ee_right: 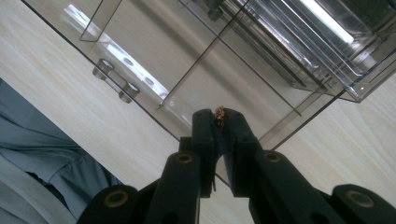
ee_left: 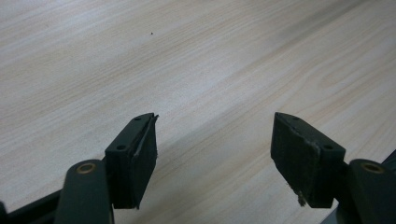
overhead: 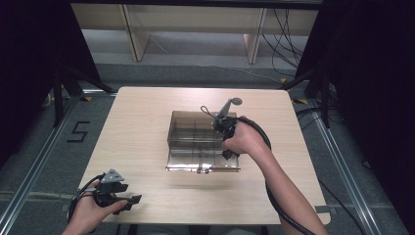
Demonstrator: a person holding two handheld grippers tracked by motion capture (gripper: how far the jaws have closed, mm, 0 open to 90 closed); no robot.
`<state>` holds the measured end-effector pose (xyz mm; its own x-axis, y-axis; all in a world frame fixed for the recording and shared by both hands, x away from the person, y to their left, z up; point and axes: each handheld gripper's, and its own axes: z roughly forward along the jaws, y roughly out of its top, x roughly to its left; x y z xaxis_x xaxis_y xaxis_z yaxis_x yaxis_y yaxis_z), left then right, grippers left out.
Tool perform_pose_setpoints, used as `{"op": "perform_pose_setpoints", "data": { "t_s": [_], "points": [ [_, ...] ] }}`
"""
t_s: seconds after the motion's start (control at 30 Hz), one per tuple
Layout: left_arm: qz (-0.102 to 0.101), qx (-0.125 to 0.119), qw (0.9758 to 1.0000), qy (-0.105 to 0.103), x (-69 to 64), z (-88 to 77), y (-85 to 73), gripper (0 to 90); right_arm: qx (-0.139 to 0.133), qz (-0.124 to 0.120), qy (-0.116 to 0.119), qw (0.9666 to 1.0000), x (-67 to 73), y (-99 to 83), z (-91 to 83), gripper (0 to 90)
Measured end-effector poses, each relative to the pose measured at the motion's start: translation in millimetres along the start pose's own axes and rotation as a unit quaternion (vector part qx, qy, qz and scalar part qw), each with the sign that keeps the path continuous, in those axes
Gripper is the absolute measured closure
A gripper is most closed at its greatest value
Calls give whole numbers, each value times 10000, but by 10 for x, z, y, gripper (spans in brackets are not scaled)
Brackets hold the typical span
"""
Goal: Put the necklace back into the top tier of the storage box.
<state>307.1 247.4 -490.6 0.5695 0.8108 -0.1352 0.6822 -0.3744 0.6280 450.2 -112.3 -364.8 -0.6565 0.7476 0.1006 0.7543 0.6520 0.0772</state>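
Observation:
A smoky clear plastic compartment box (overhead: pixel 193 129) lies open in the middle of the table, its flat lid (overhead: pixel 200 160) folded toward the near edge. My right gripper (overhead: pixel 229 155) hangs over the lid's right end and points back toward the person. In the right gripper view it (ee_right: pixel 218 122) is shut on a tiny gold-brown piece (ee_right: pixel 219 113) just above the clear lid (ee_right: pixel 154 56). My left gripper (overhead: pixel 133 200) rests low at the table's front left corner. In its own view the left gripper (ee_left: pixel 215 140) is open with only bare wood between the jaws.
The light wooden table (overhead: pixel 142 117) has bare room left of the box and along the front. Two small clear latches (ee_right: pixel 114 81) sit on the lid's edge. Beyond the table stand shelf legs (overhead: pixel 134 34) and loose cables (overhead: pixel 286 29) on the floor.

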Motion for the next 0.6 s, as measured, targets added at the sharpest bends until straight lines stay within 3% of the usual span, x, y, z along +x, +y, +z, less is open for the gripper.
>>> {"op": "perform_pose_setpoints", "data": {
  "t_s": [0.13, 0.2, 0.23, 0.27, 0.37, 0.4, 0.43, 0.6],
  "points": [
    [5, -15, 10000, 2, -1, 1, 0, 314, -16, -42, -14, 10000, -9, 6, 24, 842],
    [177, -4, 9998, 13, 18, -5, 7, 314, -4, 60, 10, 10000, 0, 7, 36, 842],
    [161, -10, 9999, 14, 17, -5, 7, 314, 4, 43, 8, 10000, 0, 11, 39, 842],
    [-6, -2, 10000, 2, 0, 1, 0, 314, -7, 21, -13, 10000, -2, 12, 46, 842],
    [29, -20, 10000, 8, -1, -1, 2, 314, -12, -33, 0, 10000, -19, 19, 66, 842],
    [176, -18, 9998, 16, 21, 0, 7, 314, -3, 11, -13, 10000, -13, 18, 72, 842],
    [14, -11, 10000, -3, 1, 1, 0, 314, 20, 39, -28, 10000, -9, 19, 73, 842],
    [6, -5, 10000, 7, 0, 3, 2, 314, 26, -6, -33, 10000, -25, 24, 104, 842]
  ]
}}
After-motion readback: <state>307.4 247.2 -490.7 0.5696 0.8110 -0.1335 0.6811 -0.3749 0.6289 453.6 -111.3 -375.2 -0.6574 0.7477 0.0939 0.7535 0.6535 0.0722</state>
